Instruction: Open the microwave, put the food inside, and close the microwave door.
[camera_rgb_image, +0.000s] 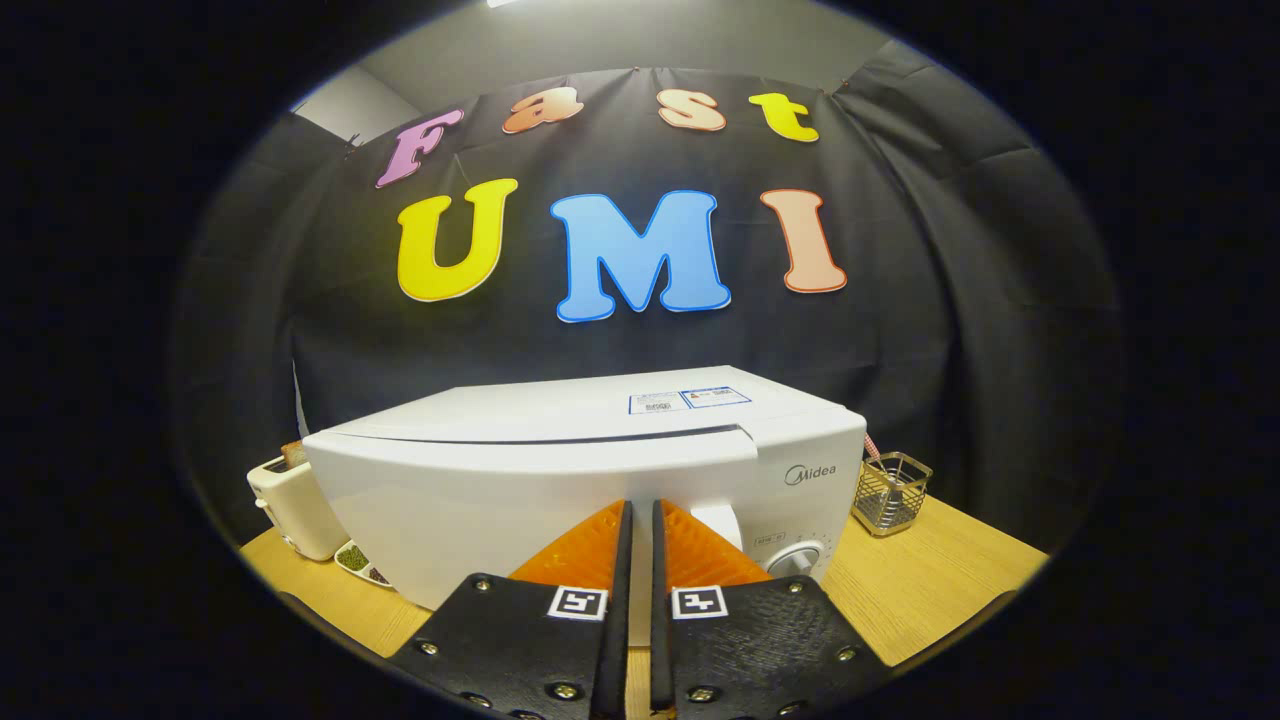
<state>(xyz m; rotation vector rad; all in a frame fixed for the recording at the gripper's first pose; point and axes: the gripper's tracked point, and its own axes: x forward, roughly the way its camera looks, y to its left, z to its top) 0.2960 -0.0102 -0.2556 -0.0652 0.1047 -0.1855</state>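
Tabletop: gripper (640, 508) nearly closed, seemingly at microwave (590, 470) door.

Looking like a staged kitchen booth. Sitting on a wooden table (930, 580): white microwave (560, 480), toaster (290, 505), wire basket (890, 490). Hanging behind: black cloth wall (900, 250).

The hand-held gripper (640, 515) has two wedge-shaped fingers (585, 550) with ribbed inner faces, set in textured plates fastened by bright round screws (563, 690). Each plate carries a small square black-and-white marker (577, 602) near the narrow gap.
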